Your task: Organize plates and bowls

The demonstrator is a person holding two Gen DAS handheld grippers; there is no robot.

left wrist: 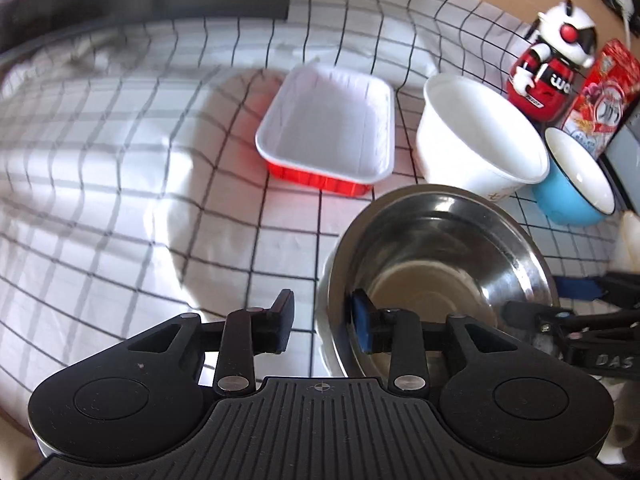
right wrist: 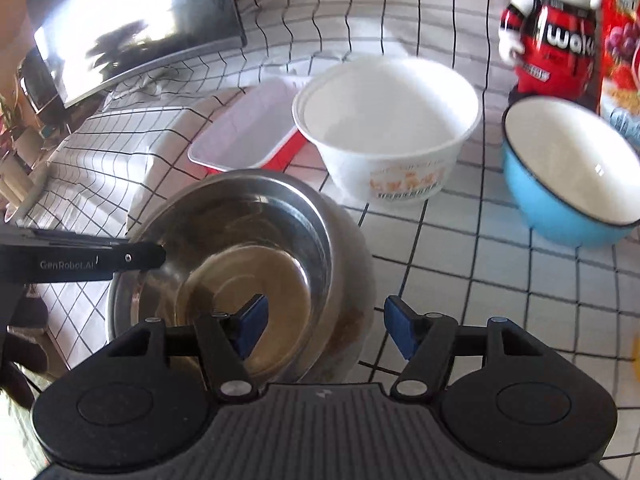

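Note:
A steel bowl [left wrist: 440,264] [right wrist: 248,248] sits on the checked cloth, seemingly nested on a white dish. My left gripper [left wrist: 322,326] is open and straddles its left rim, one finger inside, one outside. My right gripper [right wrist: 324,326] is open and straddles its right rim the same way. Behind it stand a red tray with a white inside [left wrist: 332,132] [right wrist: 248,128], a white paper bowl [left wrist: 480,136] [right wrist: 388,124] and a blue enamel bowl [left wrist: 576,176] [right wrist: 568,176].
A red, white and black robot toy [left wrist: 556,56] [right wrist: 552,36] and a red snack box [left wrist: 604,88] [right wrist: 620,40] stand at the back right. A dark monitor [right wrist: 132,20] stands at the back left. The checked tablecloth [left wrist: 120,160] is rumpled on the left.

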